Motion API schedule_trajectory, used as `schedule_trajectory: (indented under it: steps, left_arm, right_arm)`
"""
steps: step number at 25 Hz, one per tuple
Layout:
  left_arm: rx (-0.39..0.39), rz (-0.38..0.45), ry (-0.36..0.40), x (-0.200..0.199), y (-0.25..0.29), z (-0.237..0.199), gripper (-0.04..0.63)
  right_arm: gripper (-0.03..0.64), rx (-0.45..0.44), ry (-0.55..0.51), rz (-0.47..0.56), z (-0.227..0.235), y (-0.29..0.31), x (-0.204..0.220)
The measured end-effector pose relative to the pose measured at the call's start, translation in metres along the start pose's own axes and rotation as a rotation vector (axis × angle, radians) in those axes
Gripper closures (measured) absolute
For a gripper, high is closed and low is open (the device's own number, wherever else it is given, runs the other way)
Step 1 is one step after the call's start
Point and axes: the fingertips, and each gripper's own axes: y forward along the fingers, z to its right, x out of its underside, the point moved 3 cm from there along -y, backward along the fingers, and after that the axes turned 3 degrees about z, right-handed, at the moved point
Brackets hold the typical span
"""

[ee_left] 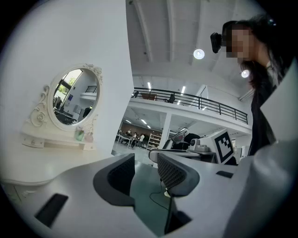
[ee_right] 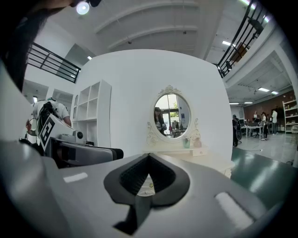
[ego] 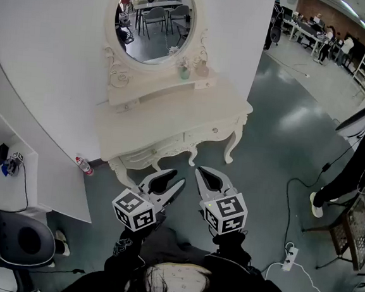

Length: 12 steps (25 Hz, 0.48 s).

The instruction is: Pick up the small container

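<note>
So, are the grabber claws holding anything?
Nothing is held. The left gripper is open and empty, the right gripper shut on nothing; the small containers stand on the dressing table's shelf.

The person holds both grippers low in front of the body, side by side and close together but not touching, tips pointing forward and away. The left gripper (ego: 172,178) (ee_left: 145,165) has its jaws parted, with a clear gap and nothing between the pads. The right gripper (ego: 200,172) (ee_right: 149,159) has its jaws closed, tips meeting, and holds nothing. Dark sleeves (ego: 230,245) run back from under the marker cubes (ego: 135,210) towards the body.
</note>
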Motion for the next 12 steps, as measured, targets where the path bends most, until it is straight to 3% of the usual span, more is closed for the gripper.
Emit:
schedule_trajectory:
  steps: [12]
  left_arm:
    - [0.019, -0.023, -0.005, 0.000, 0.014, -0.003, 0.443]
  right_arm:
    - [0.609, 0.007, 0.015, 0.020, 0.013, 0.004, -0.003]
